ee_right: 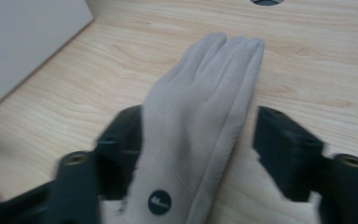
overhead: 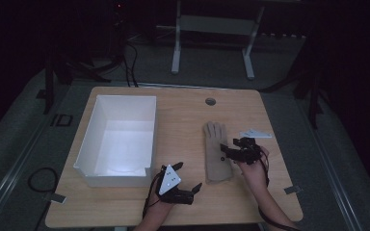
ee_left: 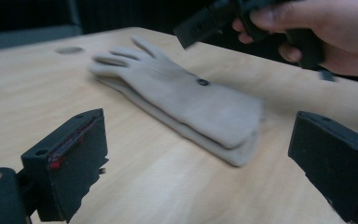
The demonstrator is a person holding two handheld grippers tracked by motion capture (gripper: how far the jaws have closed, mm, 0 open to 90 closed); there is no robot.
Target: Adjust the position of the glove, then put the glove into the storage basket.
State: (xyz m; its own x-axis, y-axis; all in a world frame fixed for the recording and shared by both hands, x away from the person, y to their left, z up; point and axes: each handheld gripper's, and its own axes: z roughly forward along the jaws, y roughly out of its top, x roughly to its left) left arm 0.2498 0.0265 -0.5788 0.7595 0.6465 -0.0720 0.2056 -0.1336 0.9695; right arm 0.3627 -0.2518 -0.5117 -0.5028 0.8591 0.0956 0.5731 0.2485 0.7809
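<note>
My right gripper (overhead: 227, 150) stands released over the flat beige glove (overhead: 216, 151); my left gripper (overhead: 189, 178) waits open. The white box (overhead: 92, 124) holds nothing; glove's transfer remains.

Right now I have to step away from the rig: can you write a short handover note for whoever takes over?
Left gripper: open, nothing between its jaws, low over the table's near edge.
Right gripper: open, jaws either side of the glove, not pressing on it.
Glove: beige, flat on the wood, fingers toward the far edge, to the right of the white box.
Done: glove lies flat and is not gripped.
Left: probably gripping the glove and moving it to the box, which looks empty.
</note>
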